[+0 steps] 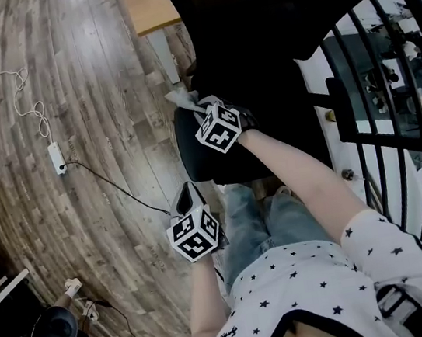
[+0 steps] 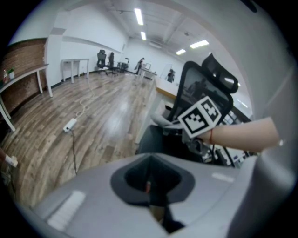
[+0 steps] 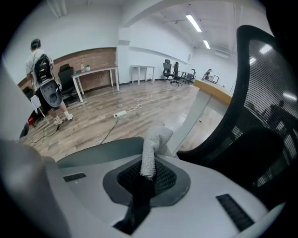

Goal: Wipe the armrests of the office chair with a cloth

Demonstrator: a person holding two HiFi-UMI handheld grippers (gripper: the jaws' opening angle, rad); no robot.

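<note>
wood-plank floor [image 1: 91, 103], seen from above. on it lie a white power strip [image 1: 57, 157], a looped white cord [image 1: 28, 101] and a thin black cable [image 1: 116, 187] leading from the strip. the office chair [image 1: 218, 163] stands on the floor beside a white-legged table [image 1: 149, 8].

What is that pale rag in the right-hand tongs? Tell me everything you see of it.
The cloth is pale grey-white with a nubbly, knitted-looking weave. It is bunched into a narrow twisted strip, its lower end pinched between the shut jaws of the right tongs; it stands up from them and its free top curls over. In the head view it pokes out ahead of the tongs beside the black office chair; whether it touches the chair I cannot tell.
</note>
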